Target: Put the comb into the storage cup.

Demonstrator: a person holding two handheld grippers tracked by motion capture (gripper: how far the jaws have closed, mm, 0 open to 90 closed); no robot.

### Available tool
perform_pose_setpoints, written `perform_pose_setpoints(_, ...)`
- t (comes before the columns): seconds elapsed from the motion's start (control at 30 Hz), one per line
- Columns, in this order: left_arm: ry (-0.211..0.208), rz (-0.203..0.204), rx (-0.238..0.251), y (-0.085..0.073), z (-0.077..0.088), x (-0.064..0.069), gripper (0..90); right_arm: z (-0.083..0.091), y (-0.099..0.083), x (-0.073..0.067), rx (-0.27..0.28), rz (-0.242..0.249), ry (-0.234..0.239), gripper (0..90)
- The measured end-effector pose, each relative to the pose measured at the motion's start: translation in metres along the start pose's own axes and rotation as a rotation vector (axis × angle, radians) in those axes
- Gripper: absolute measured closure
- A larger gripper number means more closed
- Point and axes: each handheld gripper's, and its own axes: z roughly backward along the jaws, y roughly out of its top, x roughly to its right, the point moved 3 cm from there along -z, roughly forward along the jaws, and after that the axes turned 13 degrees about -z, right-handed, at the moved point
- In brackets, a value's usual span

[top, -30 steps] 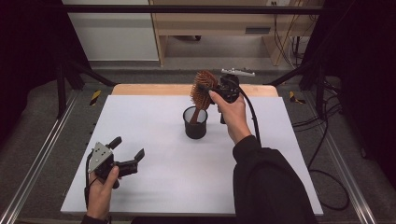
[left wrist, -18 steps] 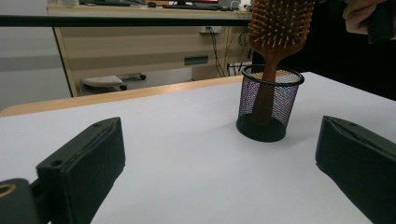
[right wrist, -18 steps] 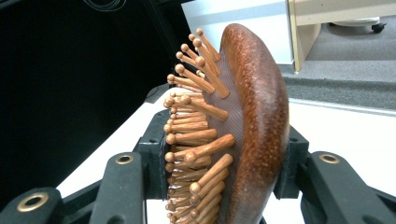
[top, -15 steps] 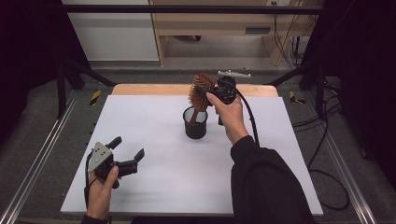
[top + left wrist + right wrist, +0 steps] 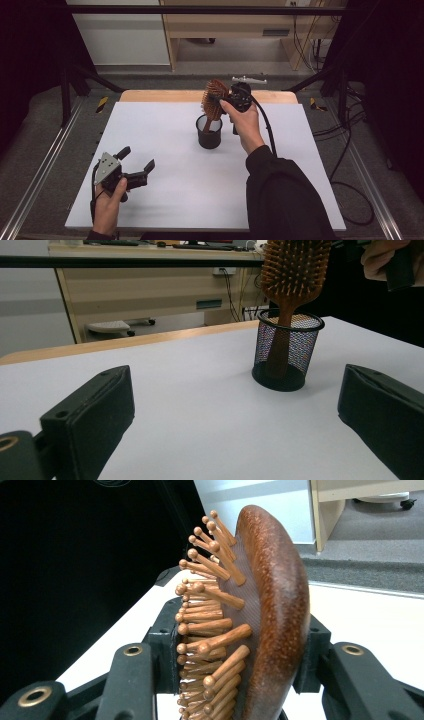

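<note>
Step in hand: placing the brush (image 5: 214,98) into the cup (image 5: 209,133). The right gripper (image 5: 235,665) pinches the brush head, one jaw against the bristles, the other against the smooth wooden back. In the left gripper view the handle is already inside the mesh cup, reaching down towards its base; whether it touches bottom cannot be told.

Orientation: the brush's long axis stands near upright, head up, handle down, with a slight lean. Bristles face the near left of the bench (image 5: 165,125) in the high view.

The cup stands at mid-bench, towards the far edge.

Next move, as judged: lower until the handle seats, then spread the jaws without tipping the light cup.

The left gripper (image 5: 136,165) hovers spread and empty over the near left.
</note>
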Motion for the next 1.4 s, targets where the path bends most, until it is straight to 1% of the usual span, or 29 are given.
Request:
perform_pose_setpoints(0.53, -0.001, 0.001, 0.000, 0.000, 0.000, 0.000, 1.8, -0.005, -0.003, 0.001, -0.011, -0.004, 0.001, 50.1)
perform_pose_setpoints(1.03, -0.004, 0.004, 0.001, 0.000, 0.000, 0.000, 1.8, -0.008, 0.000, 0.012, -0.006, -0.017, -0.008, 47.5)
perform_pose_setpoints(1.4, -0.003, 0.006, 0.003, 0.000, 0.000, 0.000, 1.8, -0.010, 0.001, 0.015, -0.006, -0.017, -0.019, 46.1)
